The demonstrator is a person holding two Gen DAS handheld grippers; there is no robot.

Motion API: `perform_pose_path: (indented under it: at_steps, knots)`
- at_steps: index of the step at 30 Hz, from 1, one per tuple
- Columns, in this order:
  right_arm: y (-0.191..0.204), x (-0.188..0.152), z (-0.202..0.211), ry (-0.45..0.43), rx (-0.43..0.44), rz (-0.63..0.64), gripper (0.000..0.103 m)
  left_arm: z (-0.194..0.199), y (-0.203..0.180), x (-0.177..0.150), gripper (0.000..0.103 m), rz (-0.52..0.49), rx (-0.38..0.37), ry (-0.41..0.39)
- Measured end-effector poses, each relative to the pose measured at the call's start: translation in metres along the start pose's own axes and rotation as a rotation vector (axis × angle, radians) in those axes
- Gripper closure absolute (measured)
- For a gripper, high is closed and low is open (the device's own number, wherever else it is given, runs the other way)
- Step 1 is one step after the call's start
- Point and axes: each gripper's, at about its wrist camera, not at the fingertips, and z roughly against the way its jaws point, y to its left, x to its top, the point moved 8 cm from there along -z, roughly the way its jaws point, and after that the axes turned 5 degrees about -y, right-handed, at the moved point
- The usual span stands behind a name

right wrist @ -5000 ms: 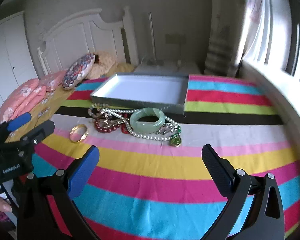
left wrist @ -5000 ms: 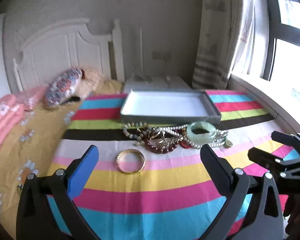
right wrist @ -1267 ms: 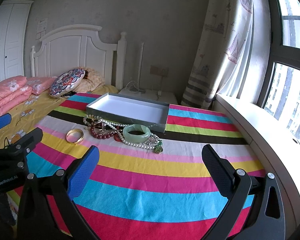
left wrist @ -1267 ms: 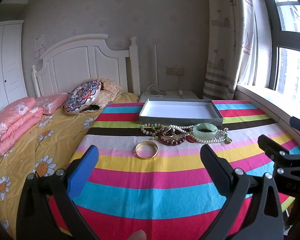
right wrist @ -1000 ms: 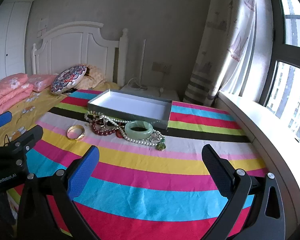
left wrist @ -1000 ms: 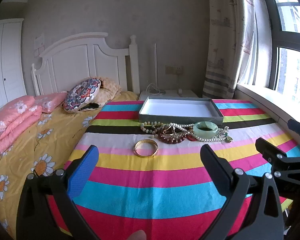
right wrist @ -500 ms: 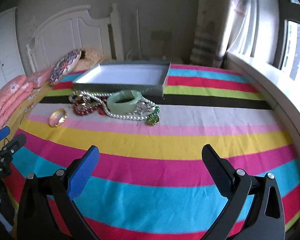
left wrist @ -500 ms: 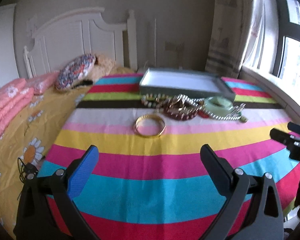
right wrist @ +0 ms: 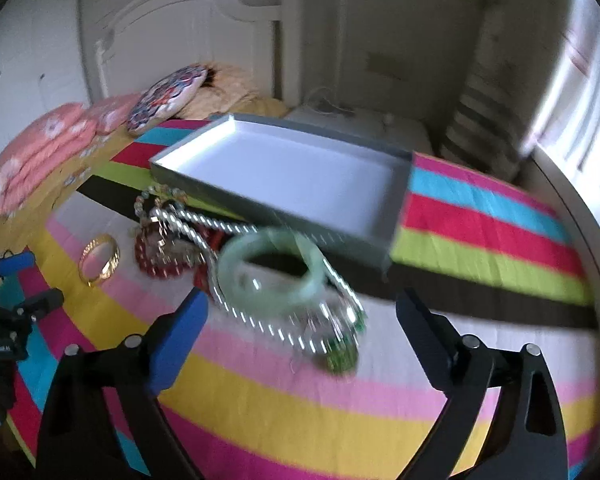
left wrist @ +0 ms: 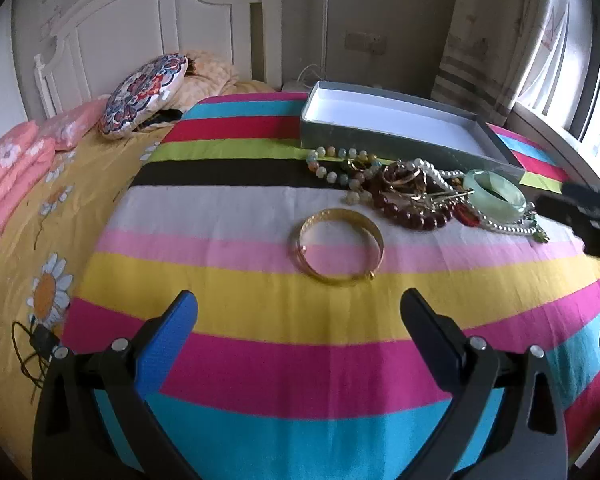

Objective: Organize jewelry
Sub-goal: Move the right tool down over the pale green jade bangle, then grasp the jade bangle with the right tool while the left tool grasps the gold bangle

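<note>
A gold bangle lies alone on the striped cloth just ahead of my open, empty left gripper. Behind it is a tangled pile of jewelry: bead strands, a dark red bracelet, pearls and a green jade bangle. A shallow grey box with a white inside stands behind the pile. In the blurred right wrist view my open, empty right gripper hovers close to the jade bangle, with the pearls, gold bangle and box around it.
The striped cloth covers a bed with a yellow flowered sheet. Pink bedding and a patterned cushion lie at the left by the white headboard. A window ledge runs along the right.
Both grippers have moved forward and down toward the jewelry. The gold bangle is nearer the left gripper; the jade bangle is nearer the right one. Nothing has been taken hold of.
</note>
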Motion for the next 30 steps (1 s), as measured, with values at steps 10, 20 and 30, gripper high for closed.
perform_pose_path:
  at_steps: [10, 20, 30]
  knots:
    - [0.010, 0.004, -0.054, 0.177, 0.013, 0.081, 0.016, -0.028, -0.015, 0.002, 0.003, -0.018, -0.057, 0.090]
    - [0.012, 0.000, -0.073, 0.186, 0.096, 0.025, 0.024, -0.052, -0.014, 0.016, 0.003, 0.001, -0.058, 0.126]
    - [0.012, 0.002, -0.062, 0.101, 0.097, 0.008, 0.026, -0.062, -0.019, 0.019, 0.003, -0.035, -0.022, 0.118]
